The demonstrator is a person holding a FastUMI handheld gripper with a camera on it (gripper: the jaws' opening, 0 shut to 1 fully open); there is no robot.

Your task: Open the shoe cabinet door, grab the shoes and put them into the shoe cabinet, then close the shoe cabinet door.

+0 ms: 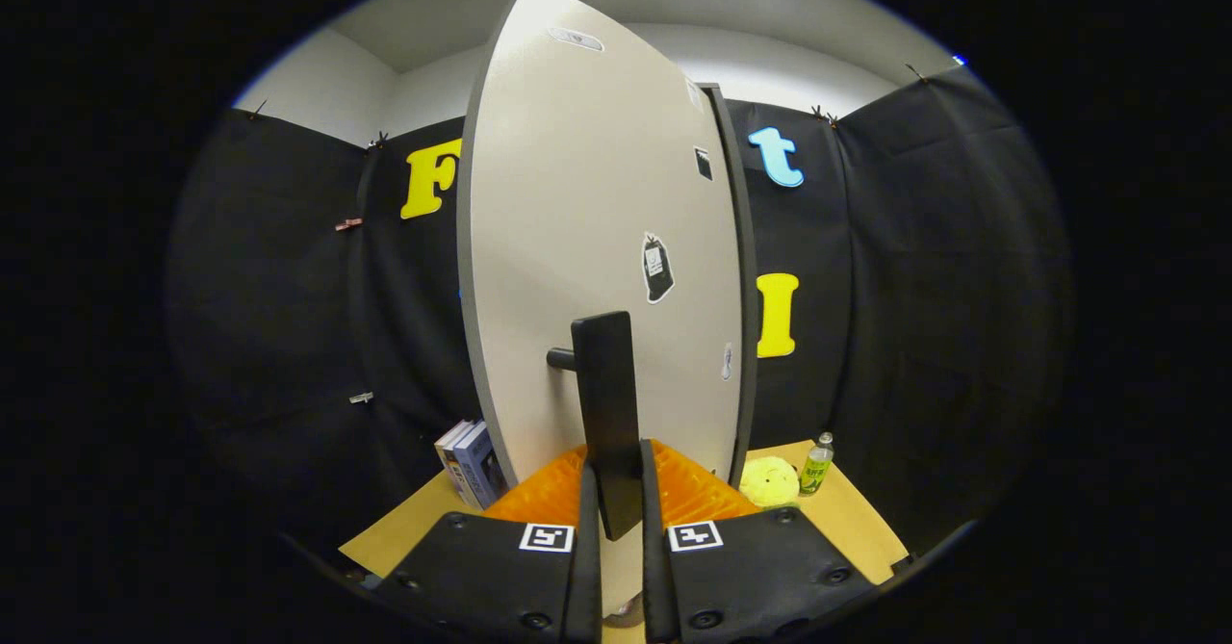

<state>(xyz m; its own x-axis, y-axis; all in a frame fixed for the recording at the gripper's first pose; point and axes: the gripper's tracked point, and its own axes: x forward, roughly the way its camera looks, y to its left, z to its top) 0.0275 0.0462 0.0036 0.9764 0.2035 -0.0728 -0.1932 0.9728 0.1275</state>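
The pale grey shoe cabinet door [587,240] stands straight ahead of me, with several small stickers on it. Its dark upright handle [608,413] juts out on a short peg. My gripper [617,514] is shut on the lower end of that handle, one finger on each side. The door's dark frame edge [739,269] runs down its right side. I cannot tell how far the door stands from the cabinet. A small brown shape, perhaps a shoe [628,613], peeks out low between my fingers.
The cabinet rests on a brown tabletop [857,519]. A stack of books [470,461] leans left of the door. Right of it sit a yellow plush toy [768,480] and a small green bottle [817,466]. Black cloth walls close in all round.
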